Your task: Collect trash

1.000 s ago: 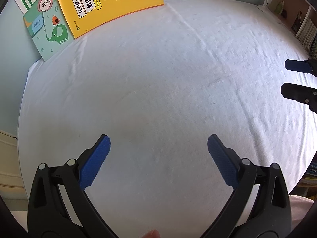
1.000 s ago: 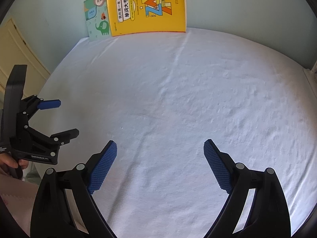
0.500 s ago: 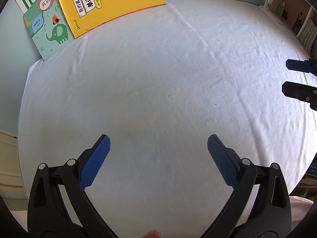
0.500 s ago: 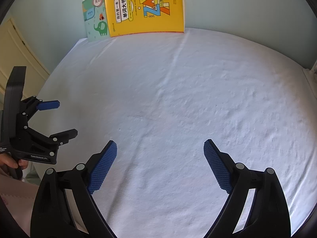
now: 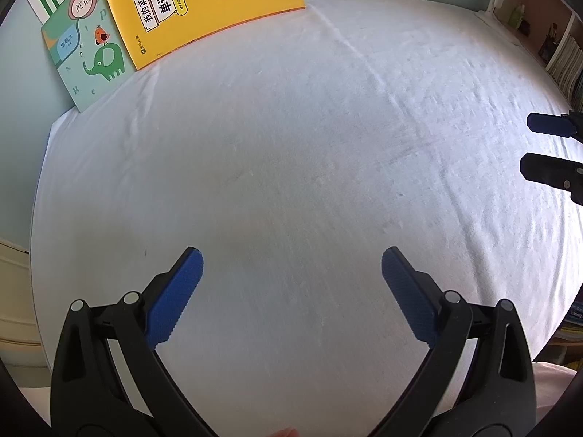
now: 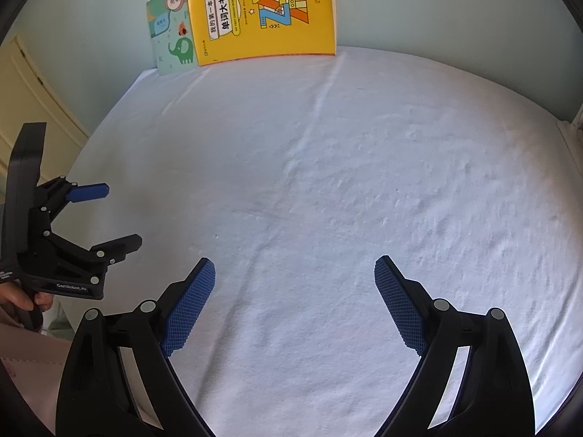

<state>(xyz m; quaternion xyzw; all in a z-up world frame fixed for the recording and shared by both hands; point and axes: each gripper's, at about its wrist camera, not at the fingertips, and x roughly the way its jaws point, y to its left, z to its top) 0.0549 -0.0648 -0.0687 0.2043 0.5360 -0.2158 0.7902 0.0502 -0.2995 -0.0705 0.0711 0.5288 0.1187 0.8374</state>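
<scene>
Scanning for trash: my left gripper (image 5: 291,284) and right gripper (image 6: 294,291) both wide open, empty, over white-sheeted bed (image 5: 291,145); nothing visible, gotta look elsewhere.

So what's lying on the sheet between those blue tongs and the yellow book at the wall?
Nothing: in the right wrist view, only bare, wrinkled white sheet stretches from the right tongs to the yellow book.

2 books (image 6: 262,14) upright at table's (image 6: 328,182) far edge; shelf (image 5: 546,25) right of table.
</scene>
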